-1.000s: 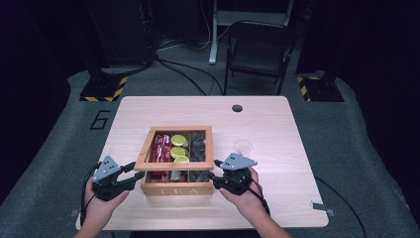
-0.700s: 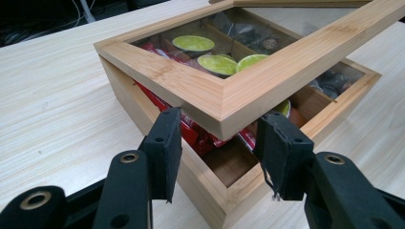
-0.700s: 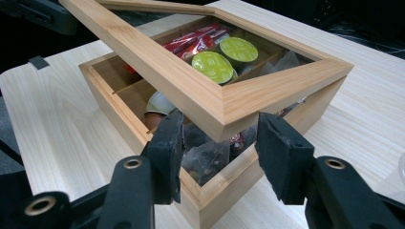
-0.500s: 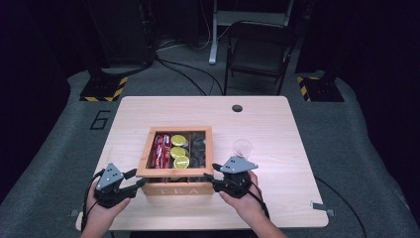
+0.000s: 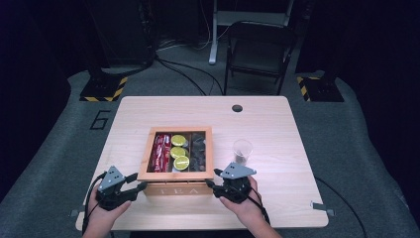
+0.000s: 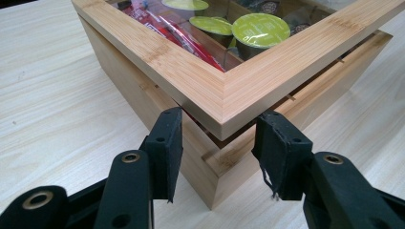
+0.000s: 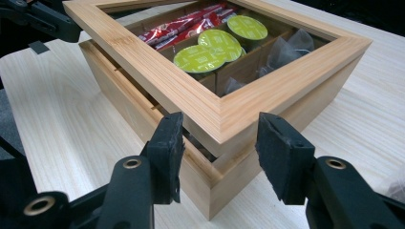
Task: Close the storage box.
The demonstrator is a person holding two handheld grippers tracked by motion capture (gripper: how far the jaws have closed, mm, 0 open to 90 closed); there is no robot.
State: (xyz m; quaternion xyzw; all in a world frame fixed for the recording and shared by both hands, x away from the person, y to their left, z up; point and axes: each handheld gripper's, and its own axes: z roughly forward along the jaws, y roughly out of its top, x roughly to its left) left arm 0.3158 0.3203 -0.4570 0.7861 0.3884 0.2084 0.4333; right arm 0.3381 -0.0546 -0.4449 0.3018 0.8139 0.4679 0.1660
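I have the box (image 5: pixel 177 161) at the table's (image 5: pixel 277 124) near middle, lid (image 6: pixel 224 90) cracked above the base. Left gripper (image 6: pixel 222 152) and right gripper (image 7: pixel 219 155) each straddle a near lid corner, jaws apart, not pinching. I should lift both corners evenly so the lid doesn't twist.

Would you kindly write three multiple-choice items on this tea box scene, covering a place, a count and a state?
1. Where does the clear cup stand?
A. right of the wooden box
B. inside it
C. on the floor

2. How many green-topped pods show in the box?
A. one
B. three
C. six

3. How is the lid?
A. removed
B. fully shut
C. raised slightly at its front corners

A: high view shows it on the table beside the box.
B: three green discs.
C: both gripper views show a gap under the lid.
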